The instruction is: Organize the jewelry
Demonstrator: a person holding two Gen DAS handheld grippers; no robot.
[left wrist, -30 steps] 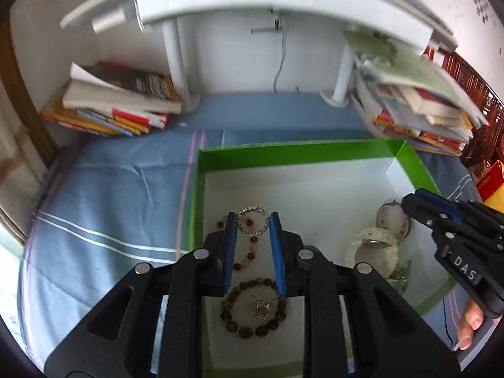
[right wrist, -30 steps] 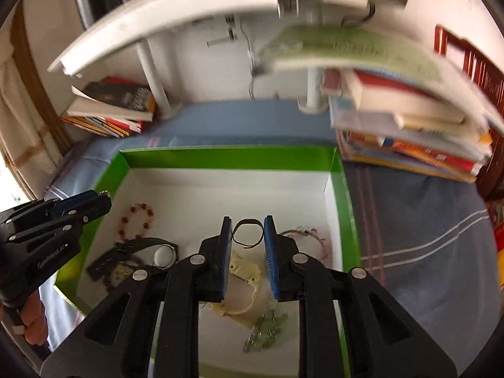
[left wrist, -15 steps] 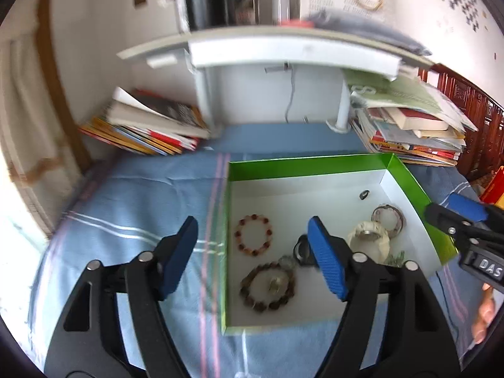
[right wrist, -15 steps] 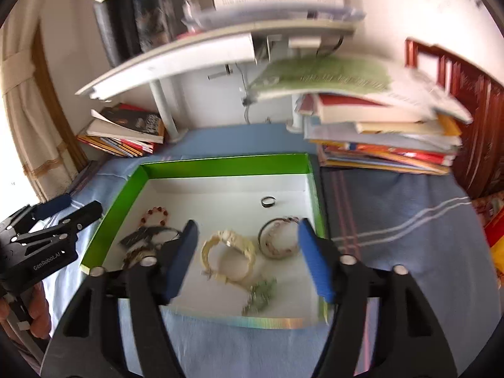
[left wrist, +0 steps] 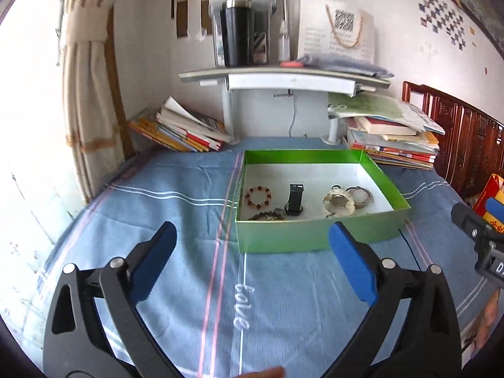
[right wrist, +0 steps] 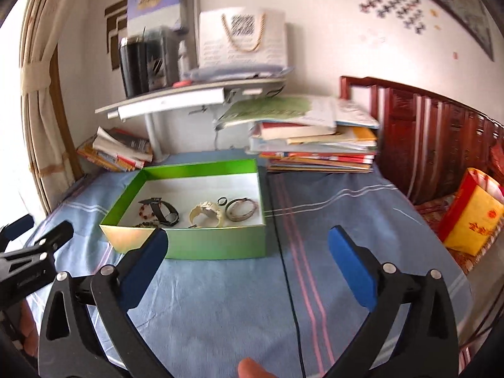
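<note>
A blue striped cloth (left wrist: pixel 176 220) covers the surface; on it sits a green box (left wrist: pixel 315 236) with a white floor, and behind the box stand book stacks (right wrist: pixel 318 145) and a grey shelf (left wrist: pixel 283 77) carrying a black flask (left wrist: pixel 236 31) and a white bag (right wrist: pixel 242 36); a yellow and red bag (right wrist: pixel 472 217) lies off to the right. The left gripper (left wrist: pixel 252 261) hangs above the cloth just before the box's near wall, its blue pads (left wrist: pixel 151 267) spread wide and holding nothing; the right gripper (right wrist: pixel 249 264) hangs likewise near the box's front right corner, released and empty. All the jewelry lies inside the box: a black watch (left wrist: pixel 294 200) near the middle, its strap standing up; a cream bangle (left wrist: pixel 338 203) to its right; a silvery bangle (right wrist: pixel 242 209) touching the cream one on the far right; a red bead bracelet (left wrist: pixel 259 196) at the left; a brown bead bracelet (left wrist: pixel 267 215) against the near wall, partly hidden by it; a small dark ring (right wrist: pixel 222 201) between the two bangles.
</note>
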